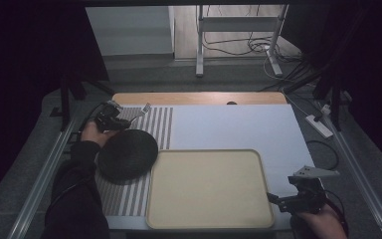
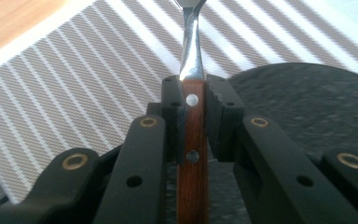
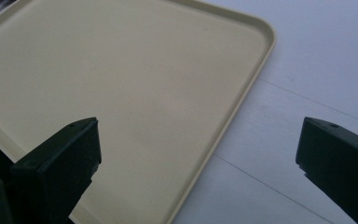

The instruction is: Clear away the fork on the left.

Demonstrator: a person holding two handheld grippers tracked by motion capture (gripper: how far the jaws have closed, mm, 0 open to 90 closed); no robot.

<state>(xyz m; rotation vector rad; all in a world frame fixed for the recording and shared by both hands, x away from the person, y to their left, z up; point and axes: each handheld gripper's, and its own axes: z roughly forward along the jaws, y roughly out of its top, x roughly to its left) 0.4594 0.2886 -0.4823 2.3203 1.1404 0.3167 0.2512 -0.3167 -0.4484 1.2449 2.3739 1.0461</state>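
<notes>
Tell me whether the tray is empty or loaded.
Empty. The tray shows bare beige inside its rim in the high view, and the right gripper, jaws open beside its edge, sees the same bare surface.

Cream tray (image 1: 258,164), black speckled plate (image 1: 128,154), grey-and-white striped placemat (image 1: 124,199), red-brown wooden cutlery handle (image 2: 192,140) between black jaws.

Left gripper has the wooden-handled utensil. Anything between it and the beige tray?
The black plate lies between the left gripper, shut on the wooden-handled utensil, and the beige tray. The tray's surface looks bare. Lifting over the plate should probably clear it.
</notes>
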